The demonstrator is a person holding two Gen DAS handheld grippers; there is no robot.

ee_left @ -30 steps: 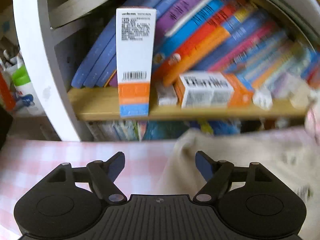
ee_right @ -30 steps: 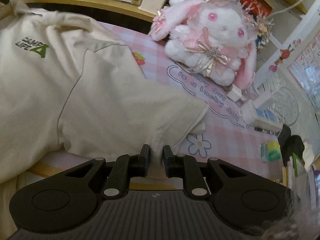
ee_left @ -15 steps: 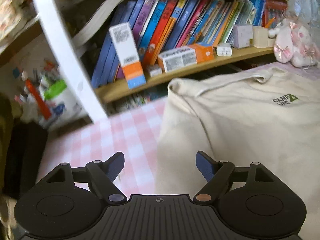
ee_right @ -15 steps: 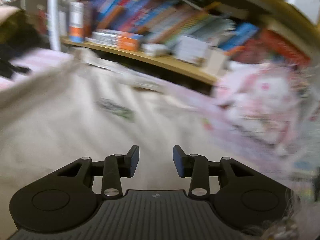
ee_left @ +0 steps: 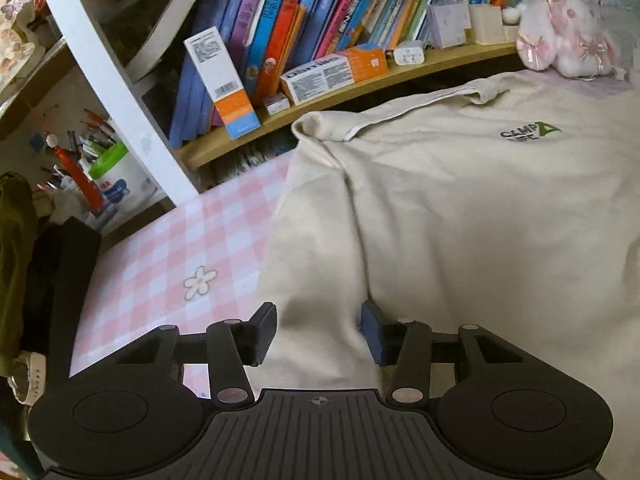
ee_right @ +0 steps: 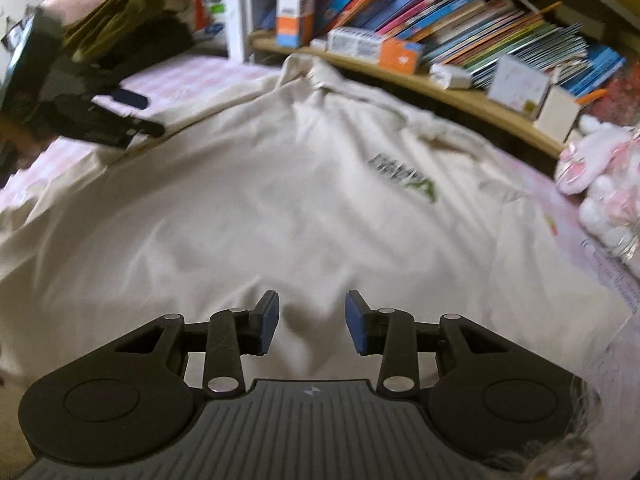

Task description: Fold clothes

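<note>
Cream shirt point(ee_left: 460, 208): spread flat on the pink checked bench point(ee_left: 168, 248), collar toward the bookshelf point(ee_left: 360, 84) at frame top, long axis top to bottom. Left tool point(ee_left: 318, 334): jaws just closing, part open, straddling the shirt's left edge, not yet pinching. Right tool point(ee_right: 312, 322): part open, empty, above the lower middle. Left is nearer an edge.
</note>
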